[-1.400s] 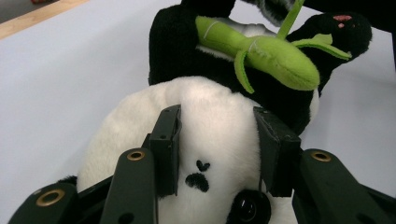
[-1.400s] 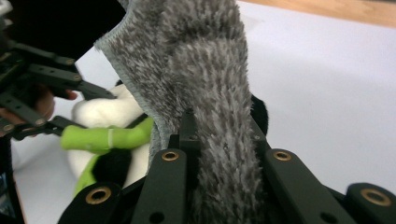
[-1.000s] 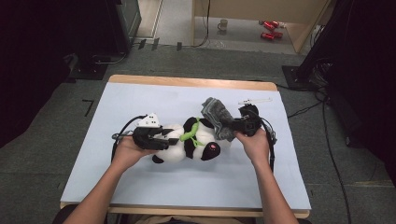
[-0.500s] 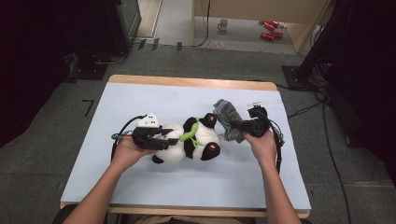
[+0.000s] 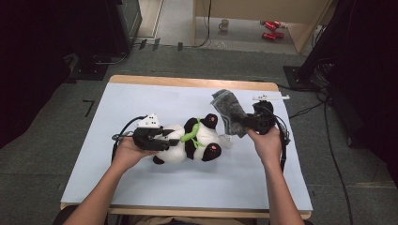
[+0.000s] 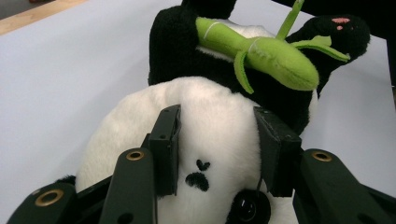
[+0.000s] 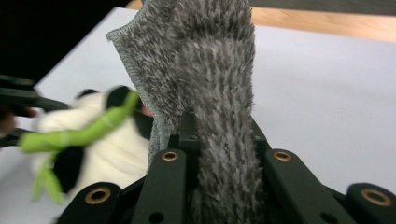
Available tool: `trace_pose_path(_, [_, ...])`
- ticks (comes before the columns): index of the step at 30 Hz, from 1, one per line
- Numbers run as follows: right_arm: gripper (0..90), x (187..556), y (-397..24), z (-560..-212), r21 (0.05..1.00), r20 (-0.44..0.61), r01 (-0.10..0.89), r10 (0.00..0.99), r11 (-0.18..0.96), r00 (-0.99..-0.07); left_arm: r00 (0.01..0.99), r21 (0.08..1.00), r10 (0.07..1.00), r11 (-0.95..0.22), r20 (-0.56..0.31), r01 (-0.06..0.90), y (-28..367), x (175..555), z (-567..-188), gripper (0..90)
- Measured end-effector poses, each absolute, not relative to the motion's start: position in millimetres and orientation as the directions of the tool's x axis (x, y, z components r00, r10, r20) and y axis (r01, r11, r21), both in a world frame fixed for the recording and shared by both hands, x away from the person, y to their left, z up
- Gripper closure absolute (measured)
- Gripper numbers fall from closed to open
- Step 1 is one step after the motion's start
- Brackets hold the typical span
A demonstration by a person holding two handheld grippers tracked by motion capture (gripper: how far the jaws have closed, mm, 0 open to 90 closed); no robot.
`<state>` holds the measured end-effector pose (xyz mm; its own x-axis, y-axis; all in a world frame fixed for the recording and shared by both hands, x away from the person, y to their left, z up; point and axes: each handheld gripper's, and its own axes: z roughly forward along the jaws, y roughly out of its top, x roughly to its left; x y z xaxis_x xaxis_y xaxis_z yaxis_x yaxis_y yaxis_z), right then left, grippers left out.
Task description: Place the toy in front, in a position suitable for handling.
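Left gripper [image 5: 165, 139] held low and level over the table [image 5: 141, 187], jaws clamped on the white head of the one panda [image 6: 210, 116] lying on its back mid-table. Right gripper [image 5: 240, 123] raised near the panda's feet, pointing left, jaws pinched tight on the one grey cloth [image 7: 210, 70], lifted off the table. One green bamboo [image 6: 266, 51] across the panda's chest.

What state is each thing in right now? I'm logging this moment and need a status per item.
Panda plush: lying on the table, head clamped.
Green bamboo sprig: lying across the panda's chest.
Grey cloth: pinched, lifted off the table.
Left gripper: shut on the panda's white head.
Right gripper: shut on the cloth.
Table: covered by a pale sheet.
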<state>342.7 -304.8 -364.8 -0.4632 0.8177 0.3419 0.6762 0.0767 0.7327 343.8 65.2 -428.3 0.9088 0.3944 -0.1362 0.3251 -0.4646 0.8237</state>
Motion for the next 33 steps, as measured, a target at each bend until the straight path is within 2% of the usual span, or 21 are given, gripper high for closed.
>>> trace_pose_path(5, [77.3,342,-281,-360,0.744,0.375,0.662,0.762,0.093,-0.529,0.909,0.824,0.395,-0.466,-0.134,0.323,65,343,-428,56.1])
trace_pose_path(9, [77.2,345,-265,-370,0.729,0.391,0.674,0.738,0.116,-0.55,0.91,0.824,0.393,-0.468,-0.131,0.321,65,342,-428,56.1])
trace_pose_path(15, [77.0,353,-268,-397,0.69,0.393,0.713,0.764,0.123,-0.512,0.906,0.826,0.4,-0.458,-0.14,0.329,64,343,-429,56.0])
trace_pose_path(33, [77.3,358,-312,-418,0.624,0.363,0.777,0.852,0.078,-0.377,0.903,0.826,0.401,-0.451,-0.152,0.339,66,345,-429,55.6])
